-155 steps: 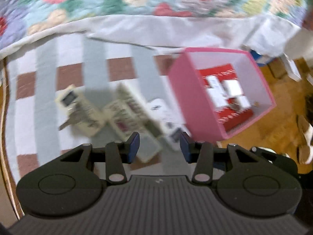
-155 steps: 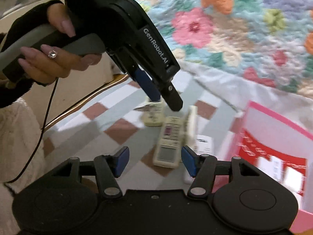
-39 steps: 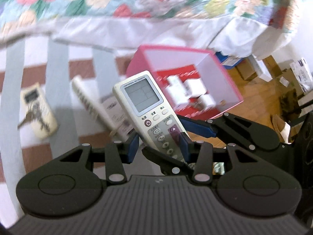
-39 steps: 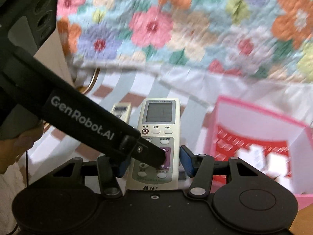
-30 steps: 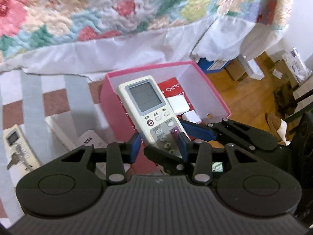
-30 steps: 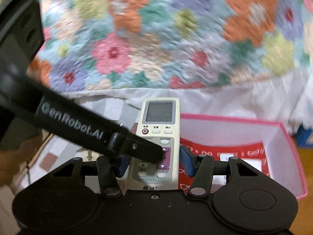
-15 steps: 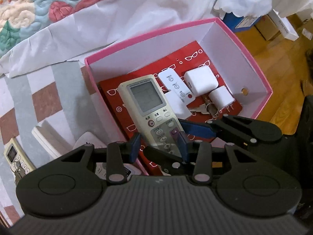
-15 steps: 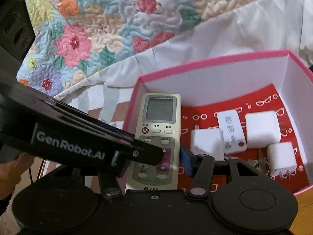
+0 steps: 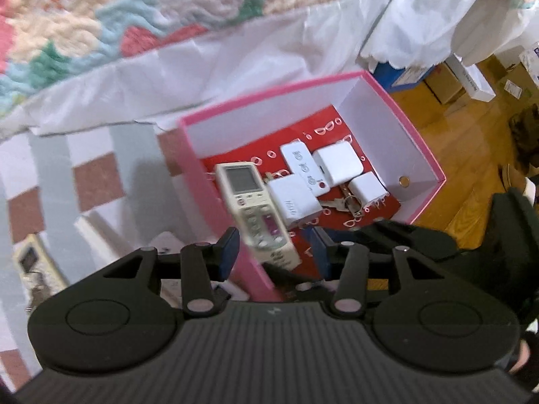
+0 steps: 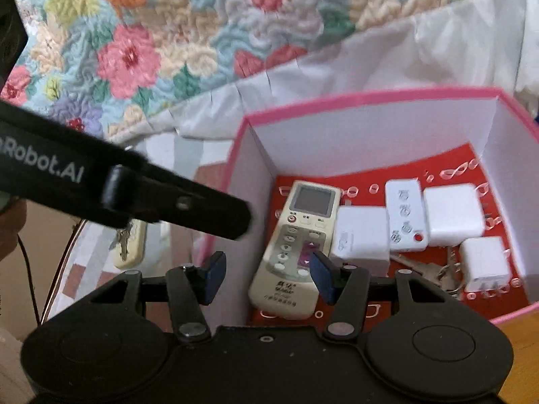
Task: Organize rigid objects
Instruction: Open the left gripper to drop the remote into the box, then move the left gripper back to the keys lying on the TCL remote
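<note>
The cream rectangular air-conditioner remote (image 10: pixel 296 252) was seen lying flat on the red patterned floor of the pink-rimmed cardboard box (image 10: pixel 370 96), just ahead of the right gripper (image 10: pixel 266 277), whose blue-tipped jaws were spread apart and gripped nothing. The left gripper (image 9: pixel 274 252) was likewise released, with the remote (image 9: pixel 256 210) seen between and beyond its fingertips. Beside the remote, to its right, white plug adapters (image 10: pixel 360 240), a small white key-fob remote (image 10: pixel 406 215) and metal keys (image 10: pixel 438 276) were found.
</note>
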{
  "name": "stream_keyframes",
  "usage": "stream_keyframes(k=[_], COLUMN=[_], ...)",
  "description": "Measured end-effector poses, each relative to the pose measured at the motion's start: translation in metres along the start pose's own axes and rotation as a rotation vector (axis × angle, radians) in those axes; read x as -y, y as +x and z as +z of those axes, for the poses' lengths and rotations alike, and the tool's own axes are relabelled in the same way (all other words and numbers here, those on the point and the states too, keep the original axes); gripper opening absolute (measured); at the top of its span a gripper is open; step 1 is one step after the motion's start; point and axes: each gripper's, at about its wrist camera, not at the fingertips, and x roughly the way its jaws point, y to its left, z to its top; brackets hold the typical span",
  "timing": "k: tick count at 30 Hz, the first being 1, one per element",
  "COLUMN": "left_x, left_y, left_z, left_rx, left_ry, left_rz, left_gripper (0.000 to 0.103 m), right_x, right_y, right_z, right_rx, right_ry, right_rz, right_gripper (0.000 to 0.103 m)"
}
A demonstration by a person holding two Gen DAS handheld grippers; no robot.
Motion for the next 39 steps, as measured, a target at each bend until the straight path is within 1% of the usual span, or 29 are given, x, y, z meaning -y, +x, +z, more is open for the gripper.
stream_keyframes(k=[2, 6, 8, 10, 12, 15, 17, 18, 19, 21, 23, 25, 27, 29, 33, 34, 39], left_x=[-0.008, -0.031, -0.044, -0.054, -0.064, -0.079, -0.088, -0.094, -0.099, -0.112, -0.128, -0.144, -0.161, -0.174, -0.202, -0.208, -0.235], left_y=[-0.019, -0.059, -0.079, -0.099, -0.118, -0.140, -0.150, -0.153, -0.155, -0.156, -0.151, -0.145, -0.137, -0.128, -0.106, -0.099, -0.067], left_z=[-0.007, -0.021, -0.027, -0.035, -0.043, -0.053, -0.060, -0.065, -0.069, -0.076, -0.082, -0.087, -0.094, -0.100, -0.115, -0.118, -0.127], left_rx=[0.023, 0.078, 0.119, 0.167, 0.206, 0.246, 0.269, 0.282, 0.293, 0.310, 0.312, 0.312, 0.311, 0.313, 0.285, 0.281, 0.267], left_ry=[0.004, -0.001, -0.005, 0.000, 0.005, 0.015, 0.014, 0.014, 0.015, 0.013, -0.014, -0.041, -0.080, -0.107, -0.173, -0.185, -0.249], left_rz=[0.005, 0.023, 0.026, 0.057, 0.083, 0.121, 0.158, 0.179, 0.198, 0.237, 0.270, 0.289, 0.302, 0.296, 0.249, 0.238, 0.196], left_gripper=[0.045, 0.045, 0.046, 0.046, 0.051, 0.053, 0.060, 0.065, 0.067, 0.075, 0.077, 0.078, 0.081, 0.083, 0.083, 0.083, 0.081], right_x=[-0.012, -0.041, -0.060, -0.080, -0.100, -0.124, -0.137, -0.144, -0.149, -0.159, -0.165, -0.169, -0.176, -0.185, -0.198, -0.202, -0.215], right_y=[-0.015, -0.042, -0.051, -0.059, -0.064, -0.065, -0.061, -0.059, -0.056, -0.047, -0.035, -0.022, -0.011, 0.003, 0.033, 0.042, 0.089], right_z=[-0.001, 0.001, 0.004, 0.006, 0.011, 0.017, 0.022, 0.023, 0.024, 0.026, 0.027, 0.028, 0.029, 0.027, 0.020, 0.017, 0.000], right_rx=[0.033, 0.094, 0.120, 0.129, 0.134, 0.147, 0.152, 0.166, 0.182, 0.202, 0.193, 0.153, 0.118, 0.086, 0.034, 0.025, -0.040], right_ry=[-0.055, -0.121, -0.167, -0.228, -0.284, -0.328, -0.345, -0.363, -0.382, -0.444, -0.486, -0.501, -0.505, -0.521, -0.512, -0.518, -0.552], right_rz=[-0.020, 0.020, 0.040, 0.075, 0.111, 0.174, 0.212, 0.212, 0.198, 0.170, 0.179, 0.214, 0.230, 0.219, 0.209, 0.205, 0.200], right_gripper=[0.062, 0.062, 0.065, 0.067, 0.069, 0.073, 0.075, 0.075, 0.076, 0.079, 0.079, 0.079, 0.080, 0.090, 0.088, 0.085, 0.082])
